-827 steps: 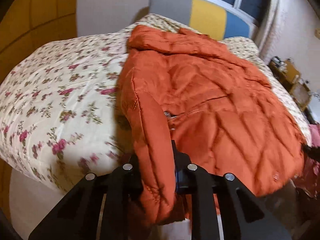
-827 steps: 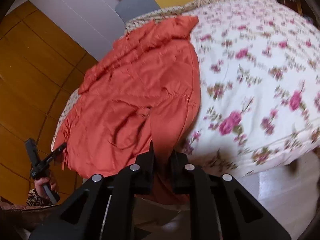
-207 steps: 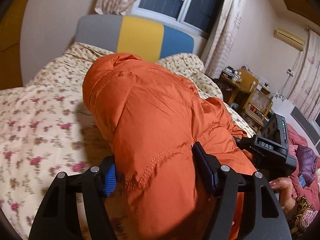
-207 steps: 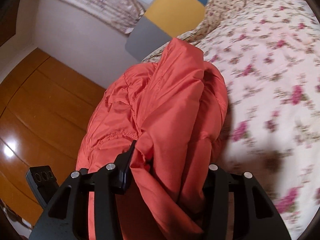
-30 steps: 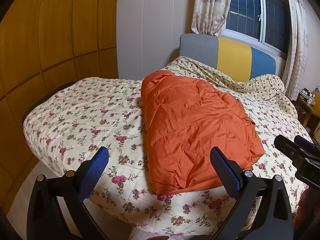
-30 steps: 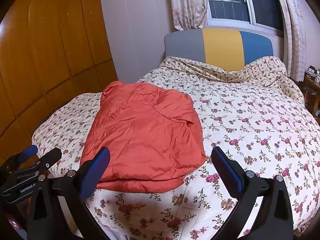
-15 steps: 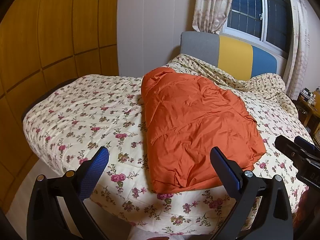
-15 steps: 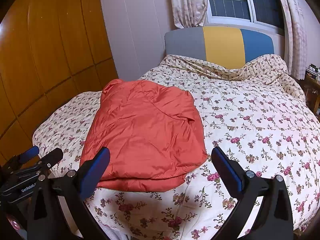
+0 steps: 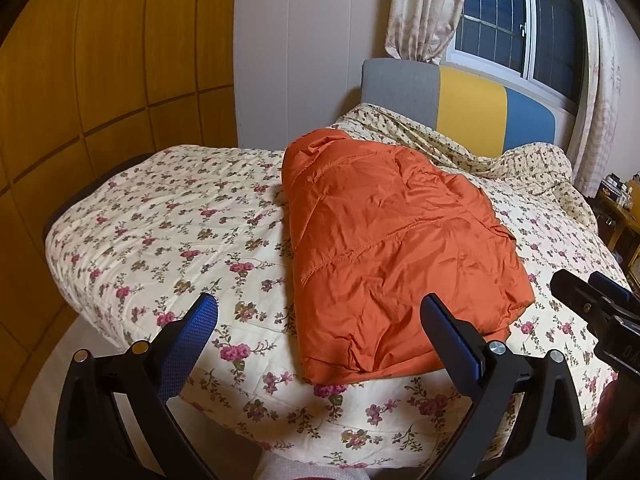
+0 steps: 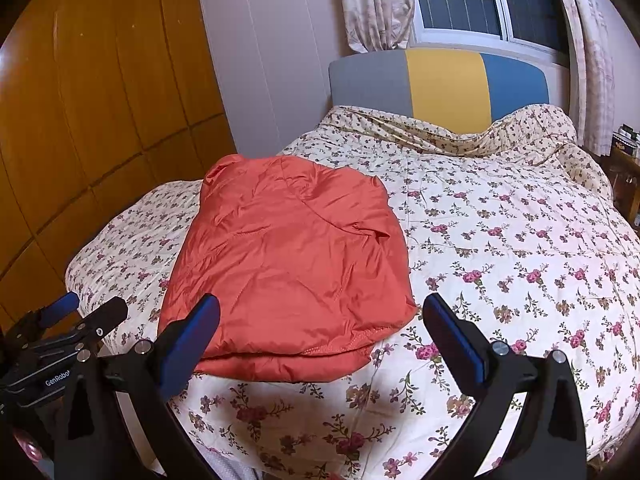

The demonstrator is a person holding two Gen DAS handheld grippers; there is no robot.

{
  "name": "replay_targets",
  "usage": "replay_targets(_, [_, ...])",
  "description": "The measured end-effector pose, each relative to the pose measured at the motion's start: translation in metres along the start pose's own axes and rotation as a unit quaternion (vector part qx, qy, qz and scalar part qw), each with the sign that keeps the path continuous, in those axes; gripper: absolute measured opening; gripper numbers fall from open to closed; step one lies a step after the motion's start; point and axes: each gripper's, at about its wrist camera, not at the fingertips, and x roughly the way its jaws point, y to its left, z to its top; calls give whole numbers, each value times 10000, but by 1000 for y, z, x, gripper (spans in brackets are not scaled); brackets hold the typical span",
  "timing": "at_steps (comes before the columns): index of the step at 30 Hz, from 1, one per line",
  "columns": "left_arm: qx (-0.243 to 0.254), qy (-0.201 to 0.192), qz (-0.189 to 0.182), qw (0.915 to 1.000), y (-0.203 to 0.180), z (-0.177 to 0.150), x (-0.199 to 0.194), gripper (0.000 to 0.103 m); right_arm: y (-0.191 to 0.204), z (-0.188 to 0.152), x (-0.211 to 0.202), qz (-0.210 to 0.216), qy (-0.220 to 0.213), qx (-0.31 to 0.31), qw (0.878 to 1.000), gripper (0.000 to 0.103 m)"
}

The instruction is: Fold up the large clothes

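An orange padded jacket (image 9: 396,252) lies folded into a compact rectangle on the floral bedspread (image 9: 160,232), near the foot edge of the bed. In the right wrist view the same jacket (image 10: 292,264) sits left of centre. My left gripper (image 9: 320,332) hangs open in front of the bed's edge, clear of the jacket, nothing between its blue-padded fingers (image 9: 192,344). My right gripper (image 10: 320,336) is open too, held back from the jacket's near hem. Each gripper shows in the other's view: the right one (image 9: 596,304) at the right, the left one (image 10: 68,328) at the lower left.
A grey, yellow and blue headboard (image 10: 440,80) stands at the far end under a dark window (image 10: 460,0) with curtains. Wooden wardrobe panels (image 9: 100,80) line the left wall. Small furniture with clutter (image 9: 624,208) stands at the right of the bed.
Both grippers have drifted very slightly; the jacket lies still and folded. Several seconds ago both grippers were closed around bunched jacket fabric; now both are off it and open.
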Motion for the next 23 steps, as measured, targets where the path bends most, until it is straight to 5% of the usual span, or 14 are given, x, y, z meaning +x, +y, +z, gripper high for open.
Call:
replay_targets(17, [-104,105,172,9997,-1,-3,12,100,-9,-2,17,-14,184,170,9997,101])
replay_targets(23, [15,353,207,9992,-1,0,31,100,-43,5,37,-398,310,462,9977,101])
